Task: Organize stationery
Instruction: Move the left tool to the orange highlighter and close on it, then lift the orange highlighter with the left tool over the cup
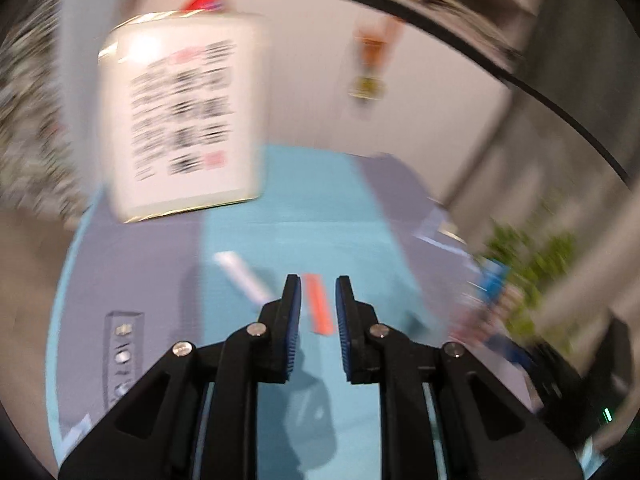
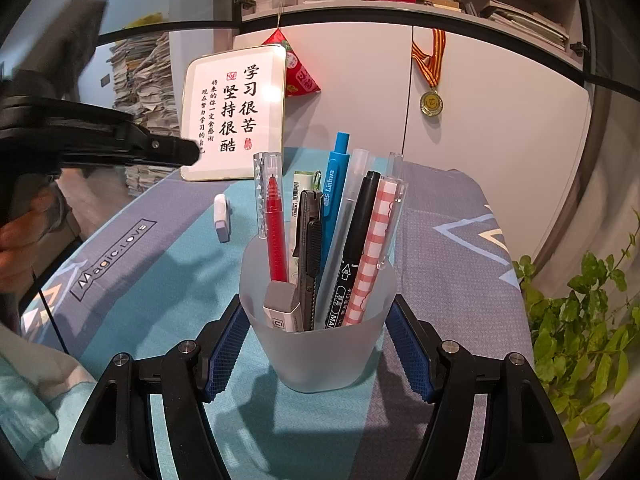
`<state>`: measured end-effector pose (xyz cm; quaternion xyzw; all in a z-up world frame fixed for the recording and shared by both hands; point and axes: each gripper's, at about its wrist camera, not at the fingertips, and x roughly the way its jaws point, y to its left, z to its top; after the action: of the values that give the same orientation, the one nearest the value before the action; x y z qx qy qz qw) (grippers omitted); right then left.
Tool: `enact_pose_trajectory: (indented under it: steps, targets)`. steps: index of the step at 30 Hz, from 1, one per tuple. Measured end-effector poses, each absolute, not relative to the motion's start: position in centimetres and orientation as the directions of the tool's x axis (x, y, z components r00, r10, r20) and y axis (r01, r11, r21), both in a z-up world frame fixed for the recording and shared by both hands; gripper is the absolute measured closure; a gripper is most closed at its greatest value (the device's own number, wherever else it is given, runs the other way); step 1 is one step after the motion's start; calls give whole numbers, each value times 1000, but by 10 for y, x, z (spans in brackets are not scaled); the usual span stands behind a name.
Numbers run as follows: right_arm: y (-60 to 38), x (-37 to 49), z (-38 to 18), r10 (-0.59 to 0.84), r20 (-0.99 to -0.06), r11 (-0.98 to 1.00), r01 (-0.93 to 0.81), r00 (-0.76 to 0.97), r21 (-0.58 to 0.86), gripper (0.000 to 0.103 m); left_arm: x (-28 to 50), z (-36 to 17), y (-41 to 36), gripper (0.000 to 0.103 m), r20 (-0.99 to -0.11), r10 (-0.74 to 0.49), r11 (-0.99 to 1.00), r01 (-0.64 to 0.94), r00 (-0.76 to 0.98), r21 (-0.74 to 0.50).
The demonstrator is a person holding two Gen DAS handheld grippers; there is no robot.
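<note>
A frosted plastic cup point(image 2: 320, 352) stands on the blue cloth between the pads of my right gripper point(image 2: 318, 340), which grips it. It holds several pens, a red pen point(image 2: 276, 240), a black marker point(image 2: 356, 248), a checked pen point(image 2: 372, 256), a box cutter point(image 2: 310, 256) and an eraser point(image 2: 280, 306). A white eraser point(image 2: 222, 216) lies on the cloth beyond the cup. The left wrist view is blurred. My left gripper point(image 1: 318, 308) is open and empty above the cloth, with an orange strip point(image 1: 318, 308) below its tips and a white stick point(image 1: 244, 278) to the left.
A framed calligraphy sign point(image 2: 236, 112) leans at the back of the table. White cabinet doors point(image 2: 480, 140) with a hanging medal point(image 2: 431, 102) stand behind. A leafy plant point(image 2: 580, 332) is at the right edge. The left gripper's body point(image 2: 100, 136) reaches in from the left.
</note>
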<state>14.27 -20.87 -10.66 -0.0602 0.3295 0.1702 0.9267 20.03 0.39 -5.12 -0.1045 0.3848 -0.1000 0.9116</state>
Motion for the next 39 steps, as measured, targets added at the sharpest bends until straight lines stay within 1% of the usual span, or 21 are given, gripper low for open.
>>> enact_pose_trajectory:
  steps: [1, 2, 4, 6, 7, 8, 14, 15, 17, 20, 24, 29, 33, 36, 37, 38, 39]
  targets:
    - [-209, 143, -107, 276, -631, 935, -355, 725, 1, 32, 205, -56, 11, 80, -693, -239, 960, 60, 680, -272]
    - [-209, 143, -107, 276, -631, 935, -355, 725, 1, 32, 212, -64, 17, 76, -712, -218, 961, 17, 667, -278]
    - [-209, 143, -107, 276, -631, 935, -356, 725, 0, 32, 220, -73, 19, 75, -735, -201, 960, -20, 647, -280]
    - [-209, 143, -107, 276, -631, 934, -356, 725, 0, 32, 228, -81, 15, 71, -753, -190, 964, -24, 629, -264]
    - [-209, 143, -106, 276, -631, 935, -356, 724, 1, 32, 232, -85, 11, 66, -763, -183, 967, -26, 620, -253]
    - [-209, 143, -106, 276, -632, 934, -356, 724, 1, 32, 236, -88, 10, 66, -770, -176, 969, -32, 613, -246]
    - [-209, 144, -106, 277, -632, 934, -358, 723, 0, 32, 251, -97, 10, 66, -791, -123, 968, -103, 599, -228]
    - [-209, 144, -106, 278, -632, 934, -358, 723, 1, 32, 251, -98, 12, 66, -793, -130, 966, -105, 596, -237]
    - [-209, 144, -106, 277, -632, 934, -358, 724, 0, 32, 253, -99, 7, 66, -795, -161, 964, -78, 585, -252]
    - [-209, 144, -106, 277, -632, 934, -357, 723, 0, 32, 253, -103, -13, 66, -802, -201, 970, 0, 563, -243]
    - [-209, 144, -106, 277, -633, 934, -358, 722, 1, 32, 260, -110, -32, 66, -813, -233, 970, 63, 534, -236]
    - [-208, 145, -105, 277, -634, 933, -359, 722, 0, 32, 278, -118, -45, 66, -829, -189, 981, 57, 526, -187]
    - [-208, 145, -105, 280, -633, 933, -359, 722, 3, 32, 286, -127, -52, 66, -848, -185, 982, 70, 497, -173]
    - [-209, 145, -105, 280, -633, 933, -360, 722, 2, 32, 288, -135, -56, 71, -860, -172, 985, 68, 480, -159]
    - [-209, 145, -105, 280, -633, 933, -360, 722, 2, 32, 287, -134, -56, 87, -853, -163, 987, 75, 497, -145]
    - [-209, 145, -105, 280, -633, 933, -360, 722, 3, 32, 288, -135, -56, 92, -856, -175, 985, 83, 486, -154]
    - [-209, 145, -105, 280, -633, 933, -360, 722, 2, 32, 288, -135, -54, 92, -856, -192, 981, 84, 481, -173]
